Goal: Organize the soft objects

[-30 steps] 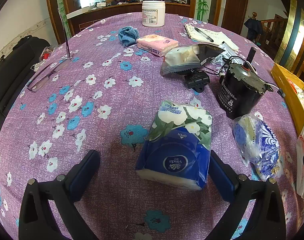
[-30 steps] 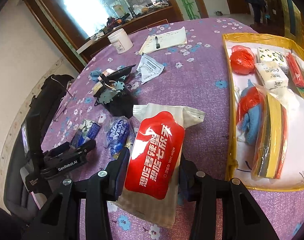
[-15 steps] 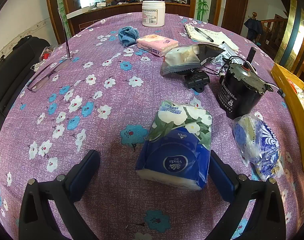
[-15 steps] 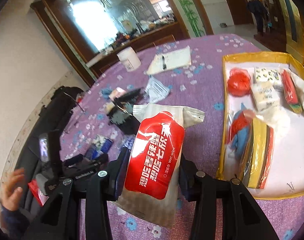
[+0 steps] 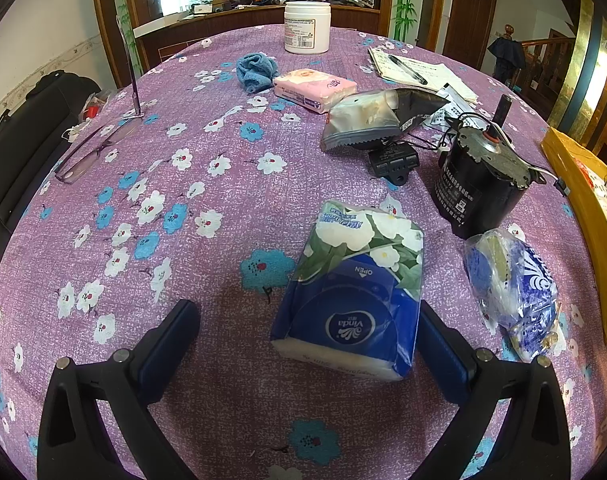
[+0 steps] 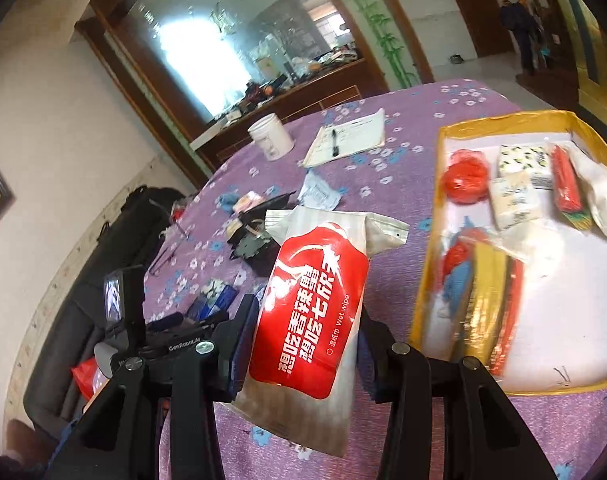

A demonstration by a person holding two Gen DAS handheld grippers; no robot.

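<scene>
1. Right gripper (image 6: 303, 344) is clamped on a red and white wet wipe pack (image 6: 309, 312), which I am holding up off the table (image 6: 403, 160); both blue pads press its sides.
2. Left gripper (image 5: 307, 340) is spread wide and low over the table, with a blue tissue pack (image 5: 351, 292) lying flat between its fingers. The pack sits close against the right finger (image 5: 439, 344) and well apart from the left one; I cannot tell whether it touches.
3. Only the right wrist view shows me inside the yellow tray (image 6: 427, 264): a red bundle (image 6: 465, 176), two small tissue packs (image 6: 513, 200), and a yellow, red and blue bagged item (image 6: 483, 292) near its near-left edge. The left wrist view gives just a sliver of that tray's rim at the far right.
4. Only the left wrist view shows me the table's clutter clearly: a crumpled blue and white bag (image 5: 511, 288) just right of the tissue pack, a black motor (image 5: 483, 184) behind it, a pink tissue pack (image 5: 313, 86), a blue cloth (image 5: 255, 70), a white jar (image 5: 306, 27), a notepad with a pen (image 5: 415, 72), and eyeglasses (image 5: 99, 144) at the left.
5. From the right wrist view I can see the left gripper's body and camera screen, down at the left.
</scene>
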